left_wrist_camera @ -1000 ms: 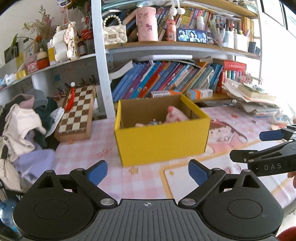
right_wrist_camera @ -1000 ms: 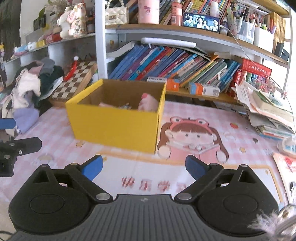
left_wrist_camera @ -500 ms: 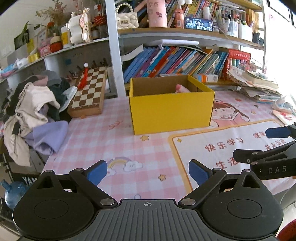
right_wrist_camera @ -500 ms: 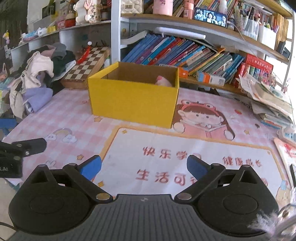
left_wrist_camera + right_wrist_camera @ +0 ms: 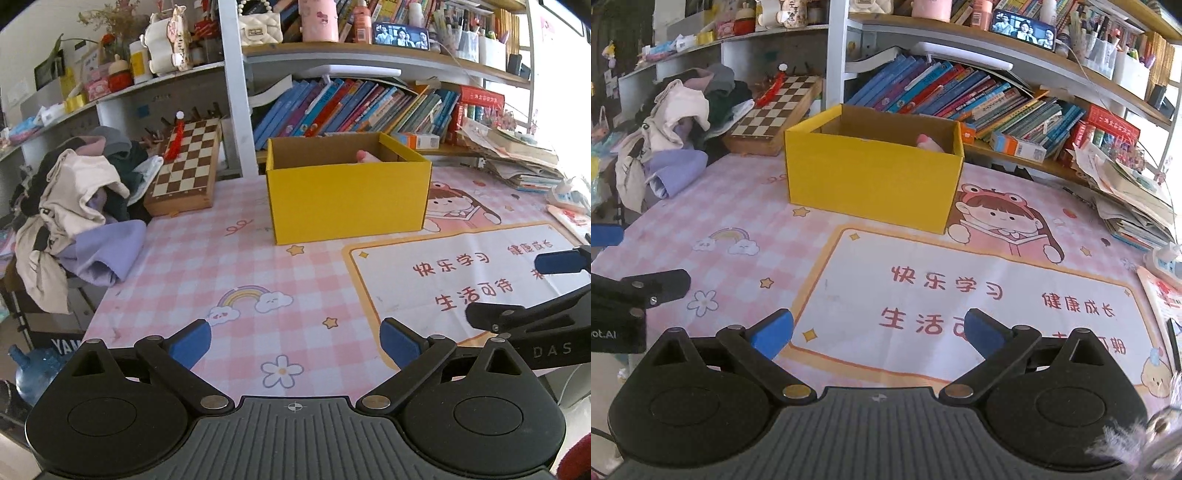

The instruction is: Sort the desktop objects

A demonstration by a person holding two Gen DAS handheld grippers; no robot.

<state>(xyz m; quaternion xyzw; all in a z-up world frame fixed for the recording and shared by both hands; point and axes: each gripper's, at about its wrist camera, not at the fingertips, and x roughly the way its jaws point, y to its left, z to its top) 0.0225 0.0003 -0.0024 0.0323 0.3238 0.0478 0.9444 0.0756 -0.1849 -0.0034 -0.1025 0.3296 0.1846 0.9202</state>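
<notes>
On desk (image 5: 236, 266), yellow box (image 5: 347, 199) w/ pink toy (image 5: 364, 156) (mostly hidden), both hand-held grippers apart.

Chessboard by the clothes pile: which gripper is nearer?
Left. The left gripper sits on the chessboard's side of the table; the right gripper is farther across, over the white mat.

A chessboard (image 5: 186, 166) is leaned beside heaped clothes (image 5: 74, 199), books (image 5: 960, 96) are slanted along the shelf, and papers (image 5: 1126, 188) are stacked at right.
</notes>
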